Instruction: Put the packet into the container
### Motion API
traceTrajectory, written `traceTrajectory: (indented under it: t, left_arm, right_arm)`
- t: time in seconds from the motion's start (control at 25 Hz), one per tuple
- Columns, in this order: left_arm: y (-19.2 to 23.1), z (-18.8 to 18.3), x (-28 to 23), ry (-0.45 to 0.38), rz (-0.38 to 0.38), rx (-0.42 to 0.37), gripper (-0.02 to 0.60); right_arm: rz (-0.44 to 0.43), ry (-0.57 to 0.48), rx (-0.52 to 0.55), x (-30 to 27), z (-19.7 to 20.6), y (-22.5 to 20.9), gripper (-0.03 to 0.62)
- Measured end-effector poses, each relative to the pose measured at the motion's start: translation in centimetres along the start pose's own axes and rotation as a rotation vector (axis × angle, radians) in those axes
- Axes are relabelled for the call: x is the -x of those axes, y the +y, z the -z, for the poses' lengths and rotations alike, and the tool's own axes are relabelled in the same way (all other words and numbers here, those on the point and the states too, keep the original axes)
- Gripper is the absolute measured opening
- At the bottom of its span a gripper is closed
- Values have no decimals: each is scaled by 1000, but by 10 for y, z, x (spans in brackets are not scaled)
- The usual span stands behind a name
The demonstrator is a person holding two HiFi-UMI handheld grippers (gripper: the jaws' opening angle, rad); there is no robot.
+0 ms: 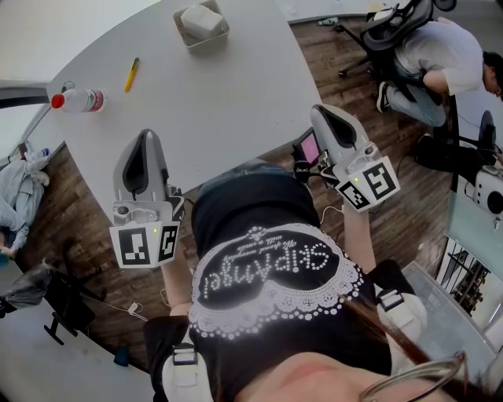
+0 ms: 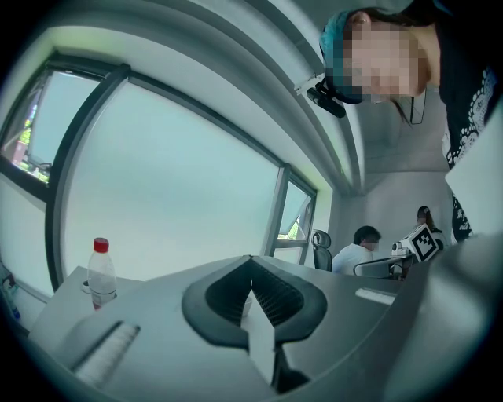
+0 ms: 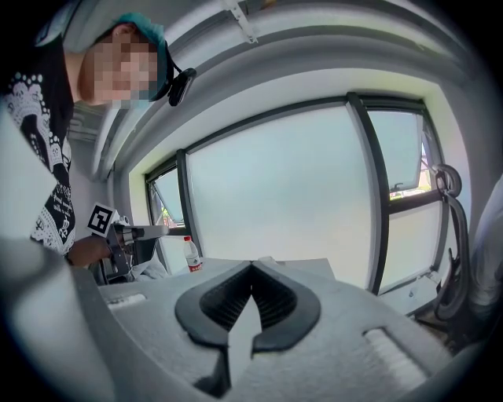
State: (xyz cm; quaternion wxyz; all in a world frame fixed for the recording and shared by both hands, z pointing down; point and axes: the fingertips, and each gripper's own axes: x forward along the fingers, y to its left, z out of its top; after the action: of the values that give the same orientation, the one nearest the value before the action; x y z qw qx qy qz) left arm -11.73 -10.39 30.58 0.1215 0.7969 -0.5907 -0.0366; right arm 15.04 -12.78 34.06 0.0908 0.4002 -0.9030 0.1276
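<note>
Both my grippers hover over the near edge of the grey table (image 1: 236, 94), well short of the container. The left gripper (image 1: 147, 137) and the right gripper (image 1: 324, 111) each have their jaws pressed together on nothing. The container (image 1: 196, 47) sits ahead and between them, I judge slightly nearer my left, and the pale packet (image 1: 202, 21) seems to lie inside it already.

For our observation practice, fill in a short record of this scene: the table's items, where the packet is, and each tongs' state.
Surface: grey table
Container: grey container, far side of the table
Packet: white packet, lying inside the container
Other items: yellow pen; red-capped bottle
Left tongs: shut, empty
Right tongs: shut, empty
</note>
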Motion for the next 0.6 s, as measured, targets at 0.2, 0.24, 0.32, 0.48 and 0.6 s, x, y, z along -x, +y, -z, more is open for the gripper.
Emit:
traceTrajectory:
  t: [0.2,0.24,0.32,0.48,0.6]
  left_arm:
    - [0,-1,0,-2,-2,1,3]
    - [0,-1,-1,-3,-2,1,3]
    - [0,-2,-1,-4,-3,2,3]
    - [1,-1,-1,-3,-8,1,3]
    - [0,0,-1,-5,-10,1,3]
  right_arm:
    - [3,7,2,0,0,-1,-2]
    - [4,7,1,1,0,-1,-2]
    - [5,9,-1,1,0,-2,-2]
    - [6,15,2,0,1,-4,-3]
    - [8,21,4,0,3,-5,-2]
